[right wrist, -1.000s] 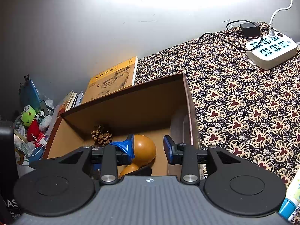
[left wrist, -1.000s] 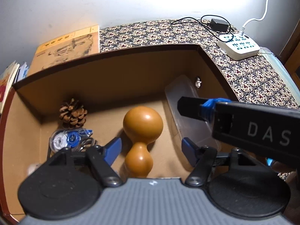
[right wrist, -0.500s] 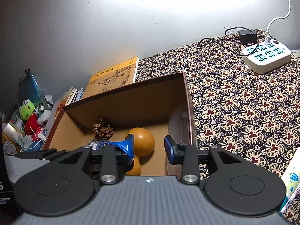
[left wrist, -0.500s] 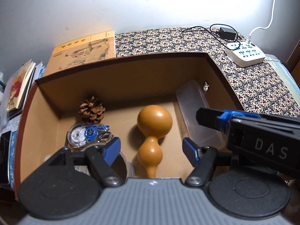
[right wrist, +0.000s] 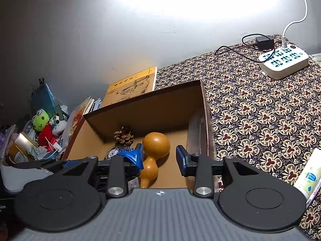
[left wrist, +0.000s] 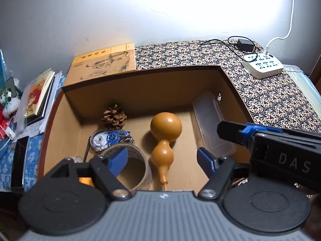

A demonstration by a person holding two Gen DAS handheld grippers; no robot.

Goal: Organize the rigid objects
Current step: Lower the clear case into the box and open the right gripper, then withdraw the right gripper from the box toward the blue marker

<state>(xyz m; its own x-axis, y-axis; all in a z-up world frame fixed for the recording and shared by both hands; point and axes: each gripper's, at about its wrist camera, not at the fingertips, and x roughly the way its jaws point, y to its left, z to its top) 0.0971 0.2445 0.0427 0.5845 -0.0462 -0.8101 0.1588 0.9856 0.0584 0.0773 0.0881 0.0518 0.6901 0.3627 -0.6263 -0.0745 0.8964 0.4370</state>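
Observation:
An open cardboard box (left wrist: 140, 92) (right wrist: 152, 108) holds an orange gourd (left wrist: 165, 132) (right wrist: 155, 146), a pine cone (left wrist: 114, 116) (right wrist: 124, 136), a correction tape dispenser (left wrist: 106, 139), a tape roll (left wrist: 130, 168) and a clear plastic case (left wrist: 212, 124) along its right wall. My left gripper (left wrist: 162, 158) hangs open above the box, over the gourd's narrow end, holding nothing. My right gripper (right wrist: 160, 158) is open too and above the box's near right side; it shows in the left wrist view as a black body (left wrist: 280, 156).
A yellow book (left wrist: 104, 62) leans behind the box. A white power strip (left wrist: 262, 66) (right wrist: 284, 60) with cables lies on the patterned cloth (right wrist: 260, 110) at right. Books, a phone (left wrist: 19, 160) and plush toys (right wrist: 46, 126) crowd the left. A tube (right wrist: 309, 174) lies at right.
Both grippers have pulled up and back from the box, so more of its inside shows, including the tape roll. Both stayed open; the objects in the box have not moved.

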